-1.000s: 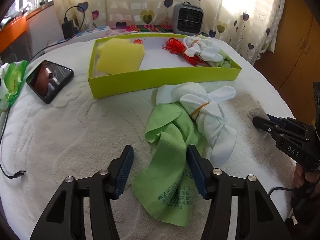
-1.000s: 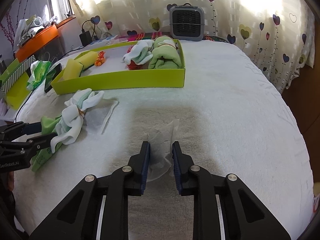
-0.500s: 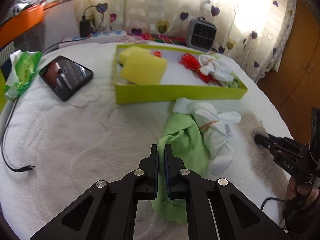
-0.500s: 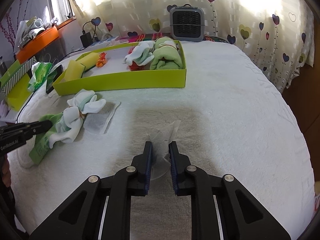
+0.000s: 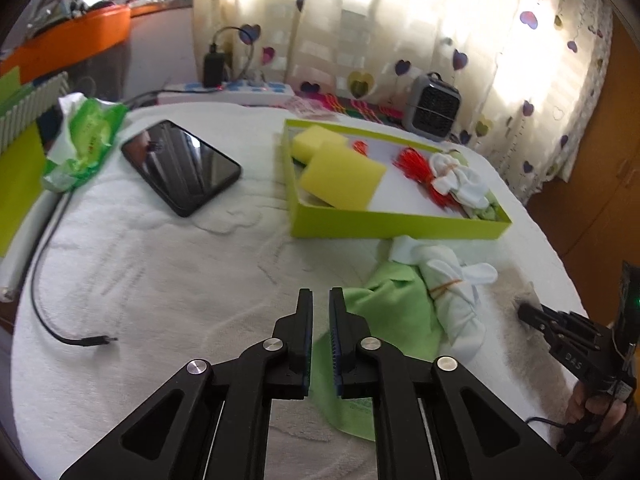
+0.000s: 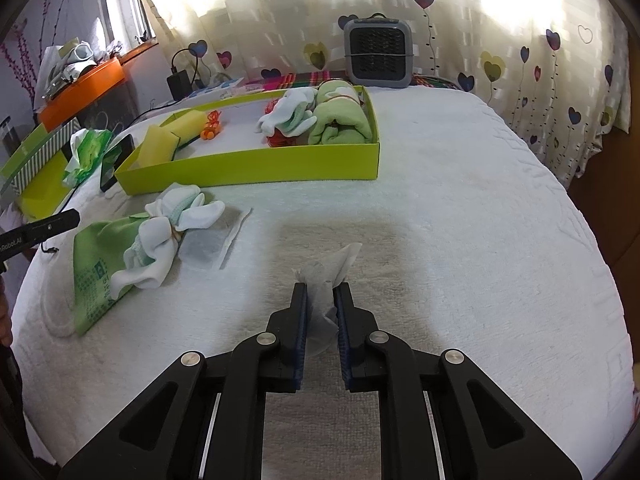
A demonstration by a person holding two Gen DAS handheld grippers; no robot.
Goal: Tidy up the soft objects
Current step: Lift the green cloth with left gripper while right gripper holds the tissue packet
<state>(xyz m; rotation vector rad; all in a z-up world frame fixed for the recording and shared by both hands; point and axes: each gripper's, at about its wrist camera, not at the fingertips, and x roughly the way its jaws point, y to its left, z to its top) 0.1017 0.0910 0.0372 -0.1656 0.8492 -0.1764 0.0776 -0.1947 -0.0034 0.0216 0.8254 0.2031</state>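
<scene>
Low over the white terry bed cover (image 5: 160,280), hanging clear of the fabric: left gripper (image 5: 320,292), fingers parted by a narrow slit, nothing pinched between them. Just right of its right finger, lying flat on the cover: light green microfibre cloth with printed lettering (image 5: 392,312). Resting across that cloth's far edge: bundle of white socks tied with a rubber band (image 5: 452,300). Beyond both, touching neither: shallow lime-green cardboard tray (image 5: 400,232), holding two yellow foam sponges (image 5: 340,176) at its left end, a red-orange tassel (image 5: 412,168) in the middle and a second white tied bundle (image 5: 456,176) toward the right end. Beside that bundle, seen from the right wrist: rolled pale green towel (image 6: 340,120) against the tray's right wall.

Farther right on the cover, well apart from the socks: right gripper (image 6: 320,286), clamped on a thin crumpled translucent white sheet (image 6: 326,276), one corner sticking up past the fingertips. Tucked partly under the sock bundle: another flat white sheet (image 6: 216,240).

Left of the tray: black smartphone lying face up (image 5: 180,164), green tissue pack (image 5: 86,136), loose black charging cable (image 5: 60,320). Behind the tray, by the heart-print curtain: small grey fan heater (image 5: 432,108).
</scene>
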